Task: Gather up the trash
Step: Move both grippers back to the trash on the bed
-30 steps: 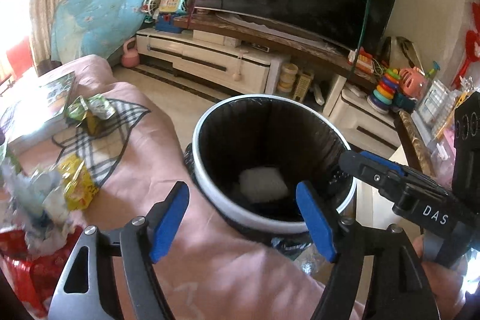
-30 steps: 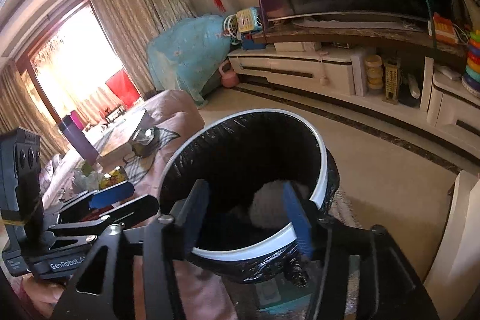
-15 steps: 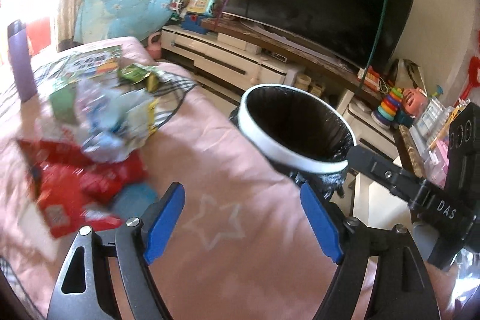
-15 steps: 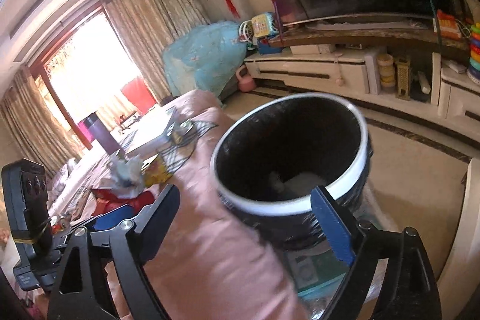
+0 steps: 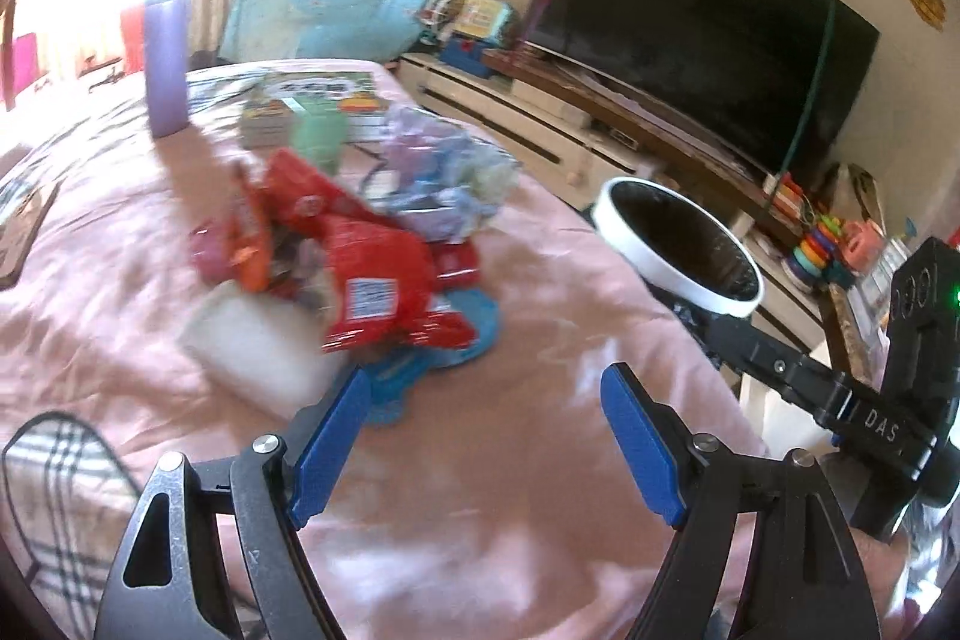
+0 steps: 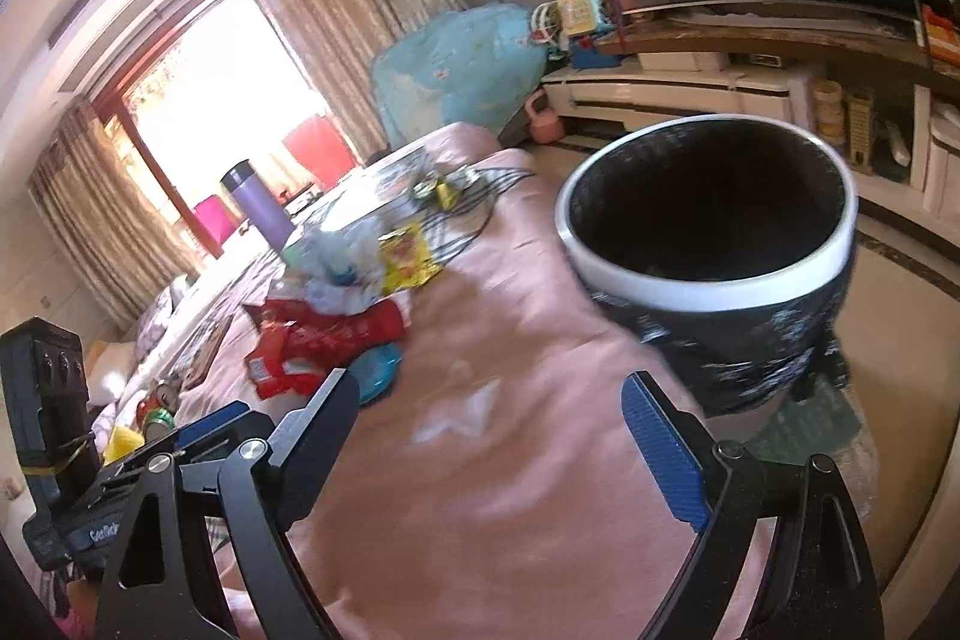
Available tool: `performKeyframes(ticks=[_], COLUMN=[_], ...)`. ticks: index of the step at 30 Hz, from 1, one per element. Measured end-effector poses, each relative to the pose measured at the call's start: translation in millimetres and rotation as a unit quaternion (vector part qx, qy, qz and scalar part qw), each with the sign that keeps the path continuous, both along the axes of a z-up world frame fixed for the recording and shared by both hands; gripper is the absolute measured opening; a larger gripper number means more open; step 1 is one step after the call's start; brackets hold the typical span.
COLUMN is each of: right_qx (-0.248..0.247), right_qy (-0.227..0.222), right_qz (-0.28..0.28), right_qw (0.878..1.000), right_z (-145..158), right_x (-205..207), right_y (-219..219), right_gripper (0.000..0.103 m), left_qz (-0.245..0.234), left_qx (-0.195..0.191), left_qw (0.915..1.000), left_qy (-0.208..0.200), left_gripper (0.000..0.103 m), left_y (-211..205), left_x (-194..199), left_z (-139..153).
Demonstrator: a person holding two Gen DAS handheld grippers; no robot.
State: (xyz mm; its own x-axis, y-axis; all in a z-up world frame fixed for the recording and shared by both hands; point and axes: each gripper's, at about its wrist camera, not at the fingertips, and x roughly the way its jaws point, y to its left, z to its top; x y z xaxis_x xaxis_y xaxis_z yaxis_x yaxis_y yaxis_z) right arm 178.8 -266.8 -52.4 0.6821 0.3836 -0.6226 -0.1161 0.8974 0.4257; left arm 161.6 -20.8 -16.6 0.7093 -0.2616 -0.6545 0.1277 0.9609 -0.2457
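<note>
A broad surface draped in a pink, creased cloth (image 5: 540,316) fills both views, and its near half lies bare, giving open room ahead of both tools. Past its rounded far edge stands the round trash bin with a white rim and black plastic liner (image 6: 714,244), close against the cloth's side, with pale floor beyond it toward the long white TV cabinet (image 5: 516,124). The trash sits in a heap well back from that edge: a crumpled red snack bag (image 5: 372,274) on top, a clear crinkled plastic wrapper (image 5: 444,172) behind it, a flat white packet (image 5: 252,346) and a blue flat wrapper (image 5: 474,334) beneath, and a yellow snack packet (image 6: 408,256) farther back. A tall purple bottle (image 5: 165,64) stands upright beyond the heap. The left tool (image 5: 486,436) hangs above the bare cloth just short of the blue wrapper, blue pads spread wide and holding nothing. The right tool (image 6: 510,436) is likewise spread wide and empty, between the heap and the bin. A second ago both tools pointed down into the bin's mouth; since then they have swung away over the cloth, and the bin now sits off to the right.
</note>
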Motion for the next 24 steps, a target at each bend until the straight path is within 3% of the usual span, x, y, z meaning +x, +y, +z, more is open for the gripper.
performKeyframes(ticks=[9,18,21,24], right_qx=[-0.007,0.007,0.014,0.018], right_qy=[0.003,0.003,0.001,0.002], right_qz=[0.035,0.055,0.060,0.070], right_qw=[0.999,0.998,0.998,0.997], right_z=[-5.0,-4.2,-3.1,-3.3], right_x=[3.1,31.9,48.2,68.6], right_y=[35.8,51.8,55.7,60.0], right_gripper=[0.090,0.090,0.085,0.074], left_qz=[0.040,0.030,0.025,0.021], left_qx=[-0.009,-0.013,-0.014,-0.017], left_qw=[0.9991,0.9995,0.9995,0.9995], left_qy=[-0.006,0.002,0.010,0.017], left_gripper=[0.079,0.078,0.077,0.070], left_y=[21.0,23.8,25.7,27.3], left_x=[-13.2,10.3,25.6,44.5], left_z=[8.7,9.2,6.5,2.6])
